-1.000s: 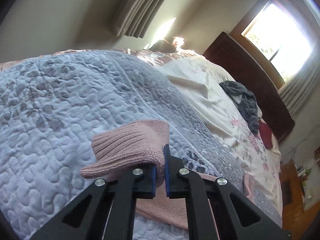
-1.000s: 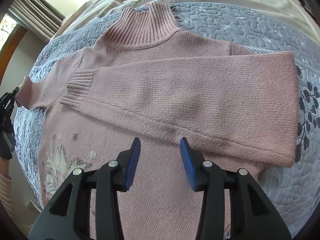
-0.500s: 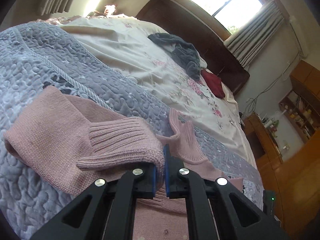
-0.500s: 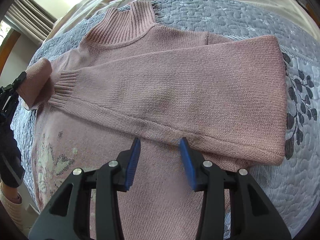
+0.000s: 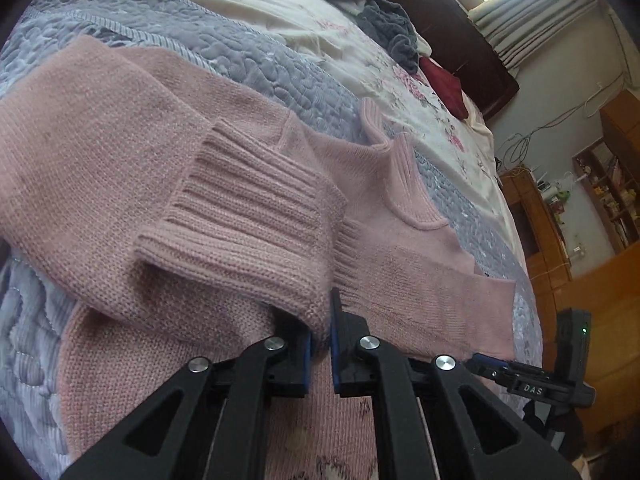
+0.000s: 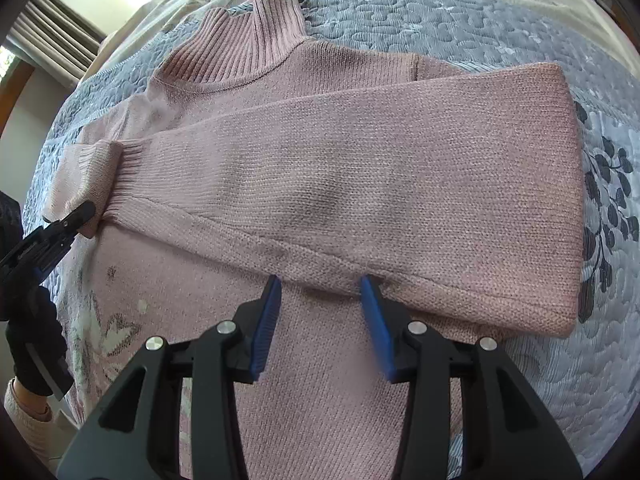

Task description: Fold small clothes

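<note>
A pink knit sweater (image 6: 328,360) lies flat on a grey-blue quilt (image 6: 440,20), ribbed collar (image 6: 248,44) at the far side. One sleeve (image 6: 360,184) is folded across the chest. My left gripper (image 5: 320,336) is shut on the ribbed cuff (image 5: 248,224) of the other sleeve, held over the sweater's body beside the folded sleeve's cuff. It also shows at the left edge of the right wrist view as the left gripper (image 6: 80,214). My right gripper (image 6: 320,300) is open, its fingers just above the sweater near the folded sleeve's lower edge, holding nothing.
Beyond the quilt lies a cream floral sheet (image 5: 360,52) with a grey garment (image 5: 384,20) and a dark red item (image 5: 444,84) near the dark headboard (image 5: 472,40). Wooden shelves (image 5: 600,200) stand by the bed. A gloved hand (image 6: 28,344) holds the left gripper.
My left gripper has carried the cuff inward from the sweater's outstretched side onto its body. The right gripper has come slightly closer to the folded sleeve and stays open.
</note>
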Available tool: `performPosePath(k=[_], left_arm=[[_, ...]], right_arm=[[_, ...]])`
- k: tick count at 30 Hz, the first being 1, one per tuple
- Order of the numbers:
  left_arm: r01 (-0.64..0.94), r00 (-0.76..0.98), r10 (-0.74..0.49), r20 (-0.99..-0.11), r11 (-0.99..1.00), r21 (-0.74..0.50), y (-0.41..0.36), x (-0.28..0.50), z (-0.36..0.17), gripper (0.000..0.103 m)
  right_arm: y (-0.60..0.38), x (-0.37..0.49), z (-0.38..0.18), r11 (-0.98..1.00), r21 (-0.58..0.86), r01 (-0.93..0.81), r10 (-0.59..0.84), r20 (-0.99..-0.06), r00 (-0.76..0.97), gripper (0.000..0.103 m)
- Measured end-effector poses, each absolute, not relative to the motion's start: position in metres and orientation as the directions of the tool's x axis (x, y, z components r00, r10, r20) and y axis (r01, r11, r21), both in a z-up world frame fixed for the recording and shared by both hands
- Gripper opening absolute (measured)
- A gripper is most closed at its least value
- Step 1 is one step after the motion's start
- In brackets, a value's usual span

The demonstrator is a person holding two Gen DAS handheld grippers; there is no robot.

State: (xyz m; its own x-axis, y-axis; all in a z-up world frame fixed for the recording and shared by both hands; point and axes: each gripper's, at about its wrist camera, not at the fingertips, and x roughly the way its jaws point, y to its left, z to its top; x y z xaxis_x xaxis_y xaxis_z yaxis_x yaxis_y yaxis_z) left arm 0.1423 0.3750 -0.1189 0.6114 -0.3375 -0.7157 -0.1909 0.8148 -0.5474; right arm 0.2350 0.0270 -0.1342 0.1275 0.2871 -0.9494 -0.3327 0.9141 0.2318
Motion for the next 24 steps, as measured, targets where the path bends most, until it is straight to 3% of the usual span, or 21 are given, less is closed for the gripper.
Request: performPosePath(k=[2,6,11,15,24], left_arm=[[-0.164,0.628,-0.322,-0.709,0.835,-0.525,0.386,0.121,-0.1,0.007],[-0.188,0.7,-0.138,-0.7,0.911,-0.368,0.43,0.099,-0.057,0.007],[-0.341,0.591,0.04,-0.806,0.917,-0.204,0.484,0.126,-0.071,0.008],[-0.349,0.481,0.023,-0.876,0.922,-0.168,0.497,0.14,-0.116,0.008],[-0.313,0.568,0.02,-0.823,0.93,-0.193,0.5,0.116,-0.102,0.007]], right_arm=[[0.032,0.235,-0.131,0.91,0.254,-0.329,0.305,-0.945,0.116,0.043],[0.06,0.232,-0.12,0.878,0.323,-0.353,0.373,-0.924,0.084,0.043],[0.125,0.236,-0.108,0.819,0.425,-0.385,0.467,-0.884,0.016,0.043],[0.175,0.245,-0.103,0.787,0.475,-0.393,0.507,-0.862,-0.026,0.043],[0.25,0.265,-0.133,0.747,0.591,-0.305,0.573,-0.805,-0.155,0.043]])
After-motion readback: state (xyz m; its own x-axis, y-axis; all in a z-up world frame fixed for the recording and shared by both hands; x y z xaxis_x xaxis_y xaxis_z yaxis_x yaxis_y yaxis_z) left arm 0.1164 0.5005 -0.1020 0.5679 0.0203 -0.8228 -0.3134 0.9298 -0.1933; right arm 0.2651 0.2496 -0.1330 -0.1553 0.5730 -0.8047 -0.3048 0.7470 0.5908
